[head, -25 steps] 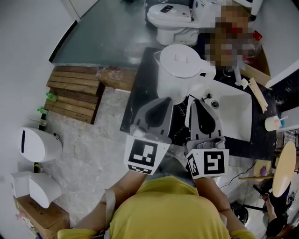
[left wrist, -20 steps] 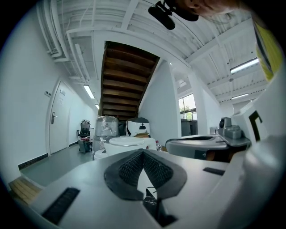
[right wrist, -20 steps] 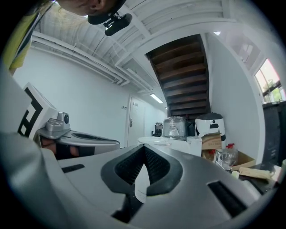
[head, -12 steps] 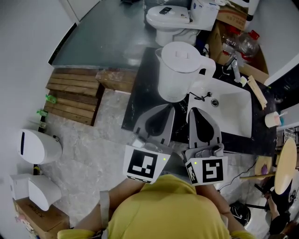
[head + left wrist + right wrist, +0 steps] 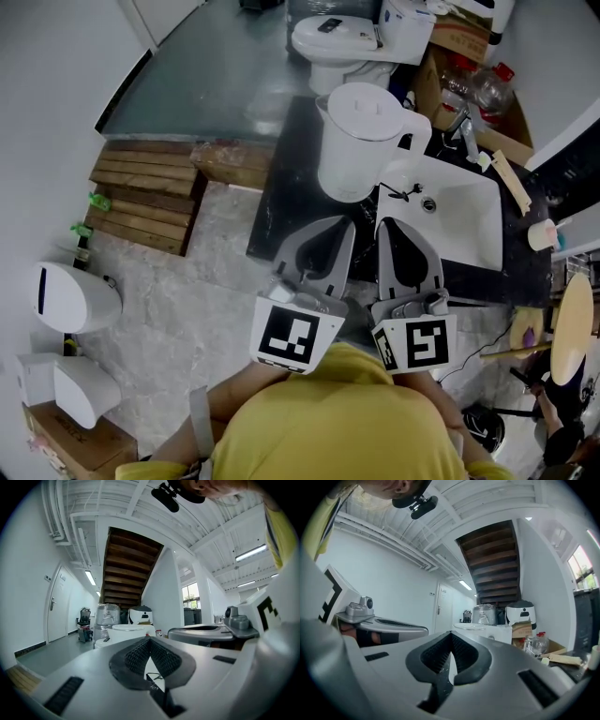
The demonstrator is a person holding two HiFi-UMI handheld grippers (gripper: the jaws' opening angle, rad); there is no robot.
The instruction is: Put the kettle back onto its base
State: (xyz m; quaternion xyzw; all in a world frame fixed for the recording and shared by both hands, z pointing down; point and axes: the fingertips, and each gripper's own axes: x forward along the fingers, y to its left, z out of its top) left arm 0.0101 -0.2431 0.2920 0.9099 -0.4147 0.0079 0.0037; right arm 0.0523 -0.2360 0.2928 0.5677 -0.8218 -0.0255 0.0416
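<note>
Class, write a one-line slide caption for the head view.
The shut left tool and right tool point toward a white kettle on the dark counter beside the sink.

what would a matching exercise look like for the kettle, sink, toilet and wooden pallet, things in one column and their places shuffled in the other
Things:
1. kettle
2. sink
3. toilet
4. wooden pallet

Places, as seen in the head view:
A. lying on the floor, left of the counter
B. standing on the dark counter, left of the basin
C. set into the counter, right of the kettle
D. beyond the counter's far end, at the top of the picture

Pairs: 1-B, 2-C, 3-D, 4-A
</note>
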